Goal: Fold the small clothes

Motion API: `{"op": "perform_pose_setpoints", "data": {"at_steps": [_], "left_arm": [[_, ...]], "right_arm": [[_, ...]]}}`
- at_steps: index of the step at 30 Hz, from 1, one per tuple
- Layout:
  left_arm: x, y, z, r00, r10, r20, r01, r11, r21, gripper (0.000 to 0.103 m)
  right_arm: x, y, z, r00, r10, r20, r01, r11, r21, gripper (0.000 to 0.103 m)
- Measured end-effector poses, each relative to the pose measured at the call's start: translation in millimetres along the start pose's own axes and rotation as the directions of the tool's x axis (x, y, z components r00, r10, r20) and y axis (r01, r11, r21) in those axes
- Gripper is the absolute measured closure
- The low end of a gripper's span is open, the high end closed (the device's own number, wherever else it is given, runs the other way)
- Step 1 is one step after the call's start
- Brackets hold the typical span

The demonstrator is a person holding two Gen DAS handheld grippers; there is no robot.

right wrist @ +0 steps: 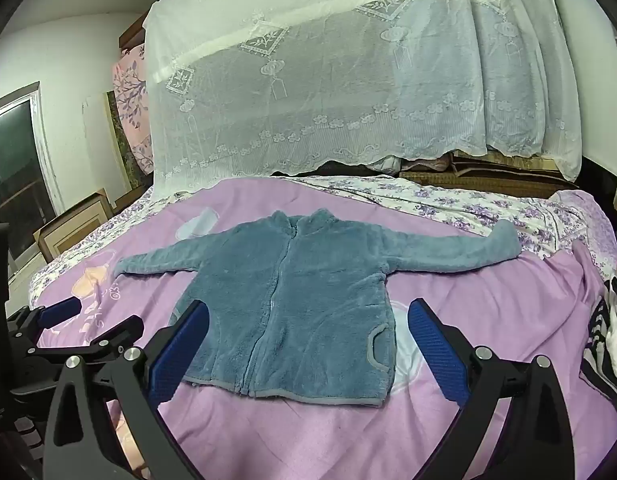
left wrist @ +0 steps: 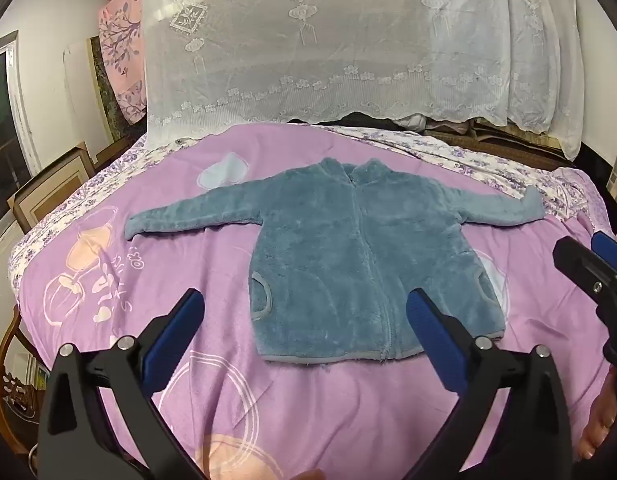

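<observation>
- A small blue-grey fleece zip jacket [left wrist: 360, 256] lay flat, front up, on the bed's purple printed quilt [left wrist: 156, 248], both sleeves stretched out sideways.
- The left tongs [left wrist: 304, 316] were spread wide, empty, above the jacket's hem.
- The right tongs [right wrist: 308, 328] were likewise spread, gripping nothing.
- White lace netting [right wrist: 328, 80] hung behind the bed.

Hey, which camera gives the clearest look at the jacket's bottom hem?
The left wrist view: the jacket shows nearly its whole hem between the open left claw. In the right wrist view, a finger of the right claw covers the hem's left corner.
</observation>
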State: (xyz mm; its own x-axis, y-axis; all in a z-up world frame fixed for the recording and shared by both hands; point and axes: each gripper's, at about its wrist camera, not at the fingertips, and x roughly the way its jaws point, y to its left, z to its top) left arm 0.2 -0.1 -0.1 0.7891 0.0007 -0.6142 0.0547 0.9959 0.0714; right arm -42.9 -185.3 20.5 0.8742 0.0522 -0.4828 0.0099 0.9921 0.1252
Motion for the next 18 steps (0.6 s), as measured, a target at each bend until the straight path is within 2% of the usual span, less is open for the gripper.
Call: {"op": "perform_pose_setpoints", "data": {"at_steps": [18], "left_arm": [[2.0, 0.5, -7.3, 1.000, -0.008, -0.011, 0.008, 1.000, 0.000, 0.004]], "right_arm": [[-0.3, 0.1, -0.4, 1.000, -0.003, -0.001, 0.003, 1.000, -0.005, 0.003]]}}
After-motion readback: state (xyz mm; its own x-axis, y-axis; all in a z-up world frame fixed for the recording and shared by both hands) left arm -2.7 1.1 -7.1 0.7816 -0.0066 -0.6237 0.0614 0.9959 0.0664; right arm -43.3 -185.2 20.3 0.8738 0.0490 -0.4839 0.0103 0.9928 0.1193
